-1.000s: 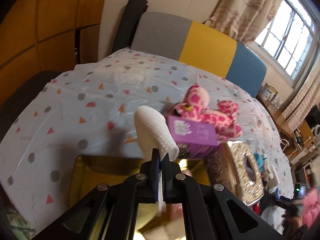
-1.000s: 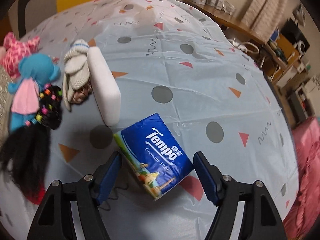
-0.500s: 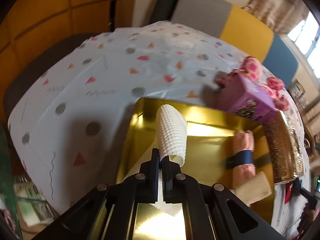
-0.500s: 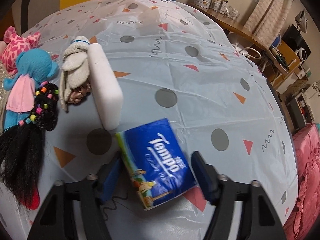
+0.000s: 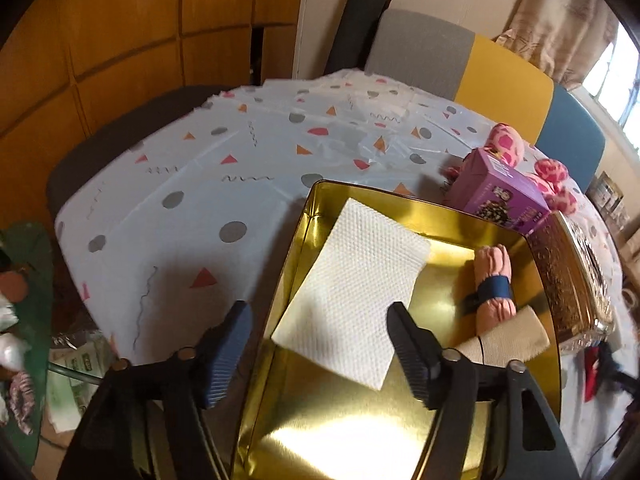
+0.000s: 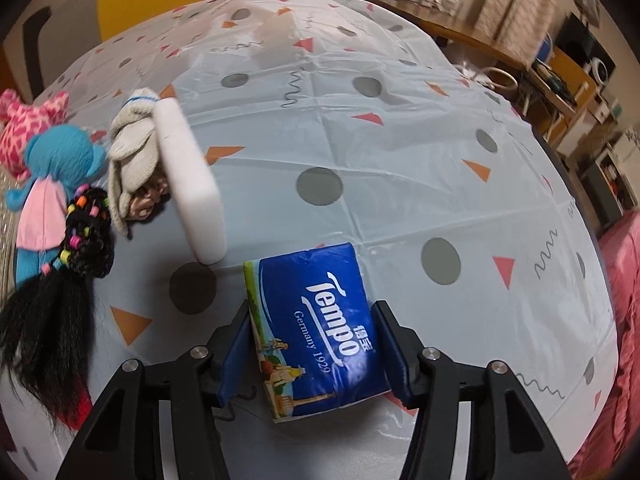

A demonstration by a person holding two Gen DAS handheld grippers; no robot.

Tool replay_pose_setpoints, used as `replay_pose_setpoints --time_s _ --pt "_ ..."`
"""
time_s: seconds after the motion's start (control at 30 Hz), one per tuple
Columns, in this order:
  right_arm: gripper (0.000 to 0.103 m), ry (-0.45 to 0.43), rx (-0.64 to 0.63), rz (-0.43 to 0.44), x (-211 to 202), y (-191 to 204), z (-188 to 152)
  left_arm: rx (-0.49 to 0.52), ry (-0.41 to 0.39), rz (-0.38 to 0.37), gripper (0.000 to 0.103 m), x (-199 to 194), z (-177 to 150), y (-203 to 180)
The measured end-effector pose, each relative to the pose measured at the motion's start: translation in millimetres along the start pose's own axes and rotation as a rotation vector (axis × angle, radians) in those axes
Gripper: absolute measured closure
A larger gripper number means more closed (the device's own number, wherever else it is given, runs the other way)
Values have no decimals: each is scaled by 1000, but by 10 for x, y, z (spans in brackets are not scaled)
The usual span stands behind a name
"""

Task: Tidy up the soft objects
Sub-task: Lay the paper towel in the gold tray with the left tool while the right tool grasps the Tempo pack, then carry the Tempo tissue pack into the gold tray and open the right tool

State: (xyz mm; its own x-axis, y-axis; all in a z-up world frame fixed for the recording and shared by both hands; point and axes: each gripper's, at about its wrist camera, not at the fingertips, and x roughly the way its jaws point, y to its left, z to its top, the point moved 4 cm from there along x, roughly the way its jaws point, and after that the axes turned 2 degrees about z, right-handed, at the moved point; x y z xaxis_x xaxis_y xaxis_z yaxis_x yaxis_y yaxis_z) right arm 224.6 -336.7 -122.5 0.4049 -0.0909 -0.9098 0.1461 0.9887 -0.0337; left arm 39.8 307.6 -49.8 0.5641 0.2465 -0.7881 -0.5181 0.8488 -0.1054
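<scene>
In the left wrist view my left gripper (image 5: 320,344) is open over the gold tin (image 5: 360,432). A white paper napkin (image 5: 352,288) lies flat in the tin between the fingers. A pink rolled cloth with a blue band (image 5: 494,284) and a beige roll (image 5: 508,338) lie at the tin's right side. In the right wrist view my right gripper (image 6: 312,348) has both pads against the sides of a blue Tempo tissue pack (image 6: 316,328) on the table.
A purple box (image 5: 496,192), a pink spotted plush (image 5: 552,176) and the ornate tin lid (image 5: 572,272) stand right of the tin. A white foam block (image 6: 188,176), grey gloves (image 6: 132,156), a blue plush (image 6: 52,176) and a black hairpiece (image 6: 60,292) lie left of the pack.
My left gripper carried the napkin over the tin, opened and let it drop flat inside. My right gripper closed in on the Tempo pack until its pads touch both sides.
</scene>
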Motion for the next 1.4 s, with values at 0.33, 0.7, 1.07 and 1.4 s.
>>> replay_pose_setpoints --time_s 0.33,0.7,1.07,1.4 --pt "47 8 239 -28 -42 -432 48 71 -38 36 3 -225 -274 -263" --pt "47 -72 176 7 -397 182 696 82 -74 76 1 -306 -323 -302" --pt "47 -165 -32 139 -778 1656 1284 101 -181 130 0 -525 -244 -329" --pt "47 -204 -234 307 -1086 3073 1151 86 -193 170 0 -588 -269 -231"
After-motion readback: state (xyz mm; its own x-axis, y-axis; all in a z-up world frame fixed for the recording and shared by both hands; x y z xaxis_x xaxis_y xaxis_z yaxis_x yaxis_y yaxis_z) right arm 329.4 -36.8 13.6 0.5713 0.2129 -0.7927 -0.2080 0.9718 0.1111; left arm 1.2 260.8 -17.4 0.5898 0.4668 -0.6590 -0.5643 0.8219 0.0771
